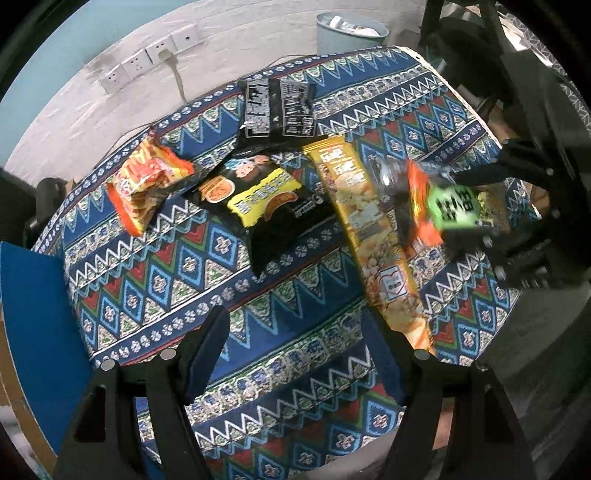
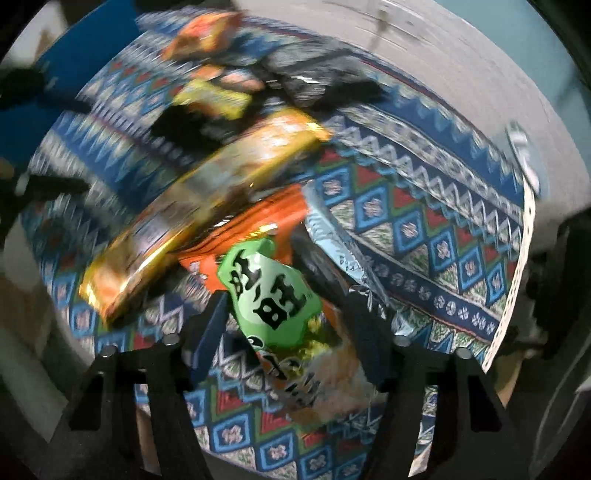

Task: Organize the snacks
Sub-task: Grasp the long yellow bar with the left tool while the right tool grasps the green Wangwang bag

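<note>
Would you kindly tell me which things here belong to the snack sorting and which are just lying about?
Part of the job:
- orange bag
- black-and-yellow bag
- black packet
- gold packet
- green-label bag, between the right gripper's fingers
- left gripper, over bare cloth

Just lying about:
- bin
- wall sockets
- blue board

tablecloth (image 1: 166, 280) blue, zigzag-diamond pattern; long packet (image 1: 364, 221) gold; bag (image 2: 273, 291) orange, green label.
</note>
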The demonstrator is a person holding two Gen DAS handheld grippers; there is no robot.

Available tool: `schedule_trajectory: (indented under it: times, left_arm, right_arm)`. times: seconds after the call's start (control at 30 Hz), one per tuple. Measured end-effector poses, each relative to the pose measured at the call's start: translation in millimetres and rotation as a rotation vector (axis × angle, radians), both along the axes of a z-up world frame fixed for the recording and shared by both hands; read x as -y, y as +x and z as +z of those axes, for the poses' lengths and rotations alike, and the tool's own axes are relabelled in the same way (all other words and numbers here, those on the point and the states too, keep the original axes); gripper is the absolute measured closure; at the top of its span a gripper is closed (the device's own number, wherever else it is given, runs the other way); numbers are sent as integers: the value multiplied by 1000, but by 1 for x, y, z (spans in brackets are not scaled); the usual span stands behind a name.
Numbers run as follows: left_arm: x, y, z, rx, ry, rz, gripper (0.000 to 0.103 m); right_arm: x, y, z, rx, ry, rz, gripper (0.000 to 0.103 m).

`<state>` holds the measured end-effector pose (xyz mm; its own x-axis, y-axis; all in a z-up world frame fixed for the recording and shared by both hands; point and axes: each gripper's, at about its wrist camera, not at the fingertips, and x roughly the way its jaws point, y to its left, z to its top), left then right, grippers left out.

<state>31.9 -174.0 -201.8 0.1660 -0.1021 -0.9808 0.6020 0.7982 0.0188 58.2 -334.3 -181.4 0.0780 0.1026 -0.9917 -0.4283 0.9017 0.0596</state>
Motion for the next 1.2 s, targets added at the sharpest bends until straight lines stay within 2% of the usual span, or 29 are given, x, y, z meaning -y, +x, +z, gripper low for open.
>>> schedule_trajectory:
  times: [0.07, 0.2, 0.4, 0.5, 0.67, 1.03, 1.13, 1.17, 1.2]
  left_arm:
    - [5, 1, -1, -8, -3, -1, 28]
    - [18, 3, -3, -26, -13, 1, 26]
    - [42, 8, -12, -68, -40, 35, 24]
    - [51, 11, -17, -91, -56, 64, 24]
    - [69, 18, -39, -108, -46, 92, 23]
    - [91, 22, -75, -98, -4, 92, 23]
    - [87, 18, -77, -86, -12, 77, 37]
    - [88, 16, -77, -83, -18, 66, 48]
    - [87, 15, -76, -78, -19, 56, 54]
  right_arm:
    - [11, 9, -3, -8, 20, -81, 47]
    - [30, 20, -6, -17, 58, -206, 60]
    - [57, 22, -5, -44, 133, -354, 58]
    - [67, 12, 0, -28, 133, -398, 47]
    - [59, -15, 8, -16, 110, -408, 47]
    - [55, -14, -12, -31, 67, -461, 44]
    - [49, -12, -18, -38, 62, -461, 44]
    - [48, -13, -21, -45, 59, -456, 44]
    - [48, -13, -22, -50, 57, -453, 44]
